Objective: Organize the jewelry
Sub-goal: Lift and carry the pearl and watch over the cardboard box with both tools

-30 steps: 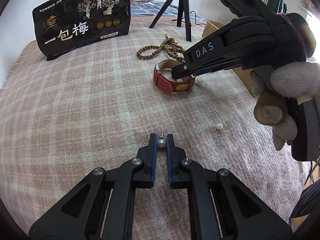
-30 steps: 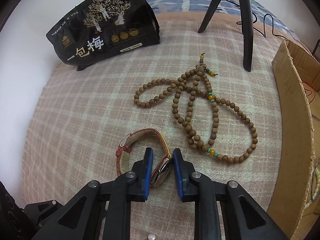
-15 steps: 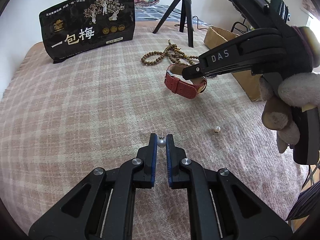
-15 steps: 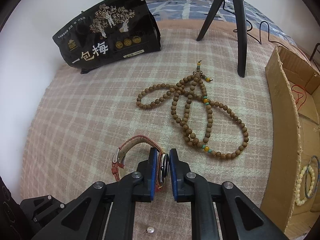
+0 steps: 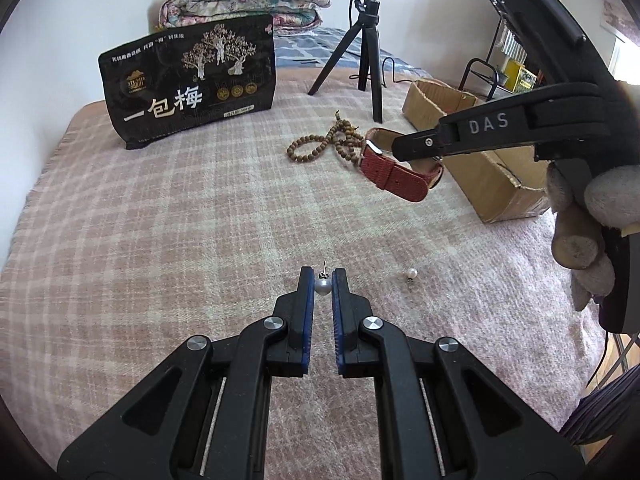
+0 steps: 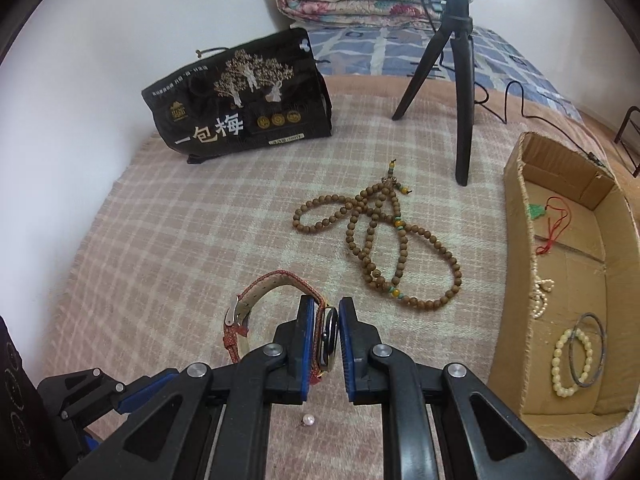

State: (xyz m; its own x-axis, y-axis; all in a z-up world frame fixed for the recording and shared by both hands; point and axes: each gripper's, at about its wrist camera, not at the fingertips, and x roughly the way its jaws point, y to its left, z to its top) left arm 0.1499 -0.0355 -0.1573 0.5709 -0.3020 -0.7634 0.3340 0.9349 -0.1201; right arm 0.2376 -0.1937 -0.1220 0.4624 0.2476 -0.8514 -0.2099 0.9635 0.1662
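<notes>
My left gripper [image 5: 322, 280] is shut on a pearl earring [image 5: 322, 286], its pin sticking up above the plaid blanket. A second pearl earring [image 5: 412, 273] lies on the blanket to the right; it also shows below my right fingers [image 6: 308, 420]. My right gripper [image 6: 325, 312] is shut on the case of a red-strap watch [image 6: 264, 292], held off the blanket. In the left wrist view the watch [image 5: 394, 174] hangs from that gripper [image 5: 416, 148], gripped by a gloved hand [image 5: 592, 216]. A wooden bead necklace [image 6: 380, 240] lies beyond.
An open cardboard box [image 6: 516, 248] at the right holds a bead bracelet [image 6: 568, 360], a bangle, a pearl string and a red-cord pendant [image 6: 548, 216]. A black snack bag [image 6: 240, 104] leans on the wall. A tripod [image 6: 460, 80] with a ring light stands behind, folded quilts beyond.
My right gripper closed on the watch and lifted it off the blanket, up and toward the box. The left gripper rose a little with the pearl earring still pinched.
</notes>
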